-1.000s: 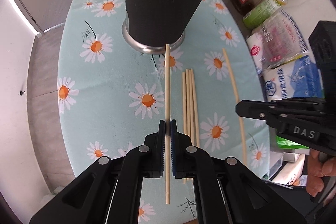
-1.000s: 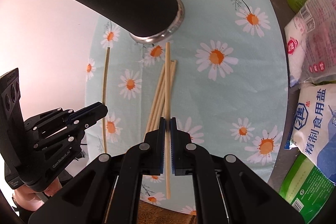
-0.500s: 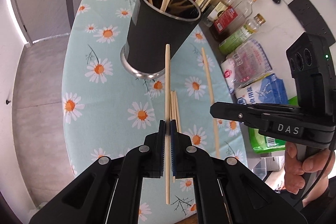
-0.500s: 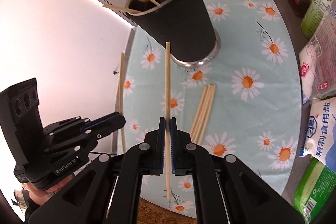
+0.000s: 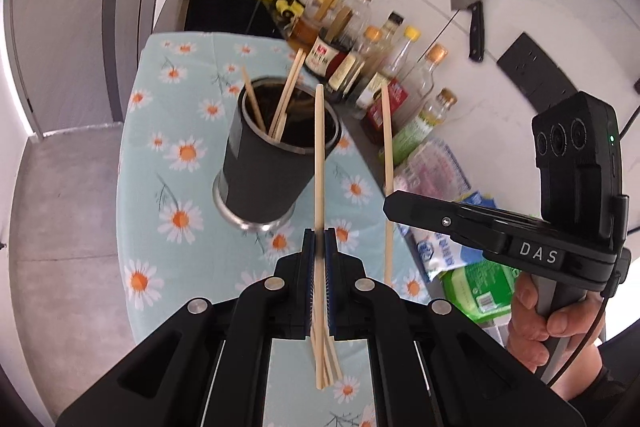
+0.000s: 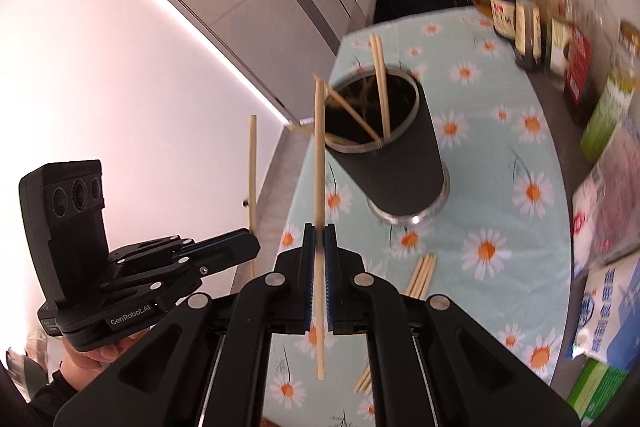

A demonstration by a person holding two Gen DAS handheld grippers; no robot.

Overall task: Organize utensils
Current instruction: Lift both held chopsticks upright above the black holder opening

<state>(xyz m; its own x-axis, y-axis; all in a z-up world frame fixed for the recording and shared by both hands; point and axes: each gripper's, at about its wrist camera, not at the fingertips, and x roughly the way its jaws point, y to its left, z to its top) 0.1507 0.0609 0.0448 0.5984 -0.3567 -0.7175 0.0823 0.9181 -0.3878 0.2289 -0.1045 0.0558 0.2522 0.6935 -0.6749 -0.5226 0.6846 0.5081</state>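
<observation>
Left wrist view: looks forward and down along its own fingers, raised above the daisy tablecloth [image 5: 160,163], facing the wall of bottles [image 5: 404,75].
Right wrist view: similar height, angled toward the door — right edge blurred, perhaps motion.
Shared: black utensil cup [image 5: 272,163] [image 6: 396,155], tablecloth [image 6: 500,187] — each view catches the other gripper.

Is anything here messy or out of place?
Yes: a few loose chopsticks lie flat on the daisy tablecloth beside the black holder, not in it. Those in the holder lean at mixed angles. Each gripper holds one chopstick in the air.
</observation>
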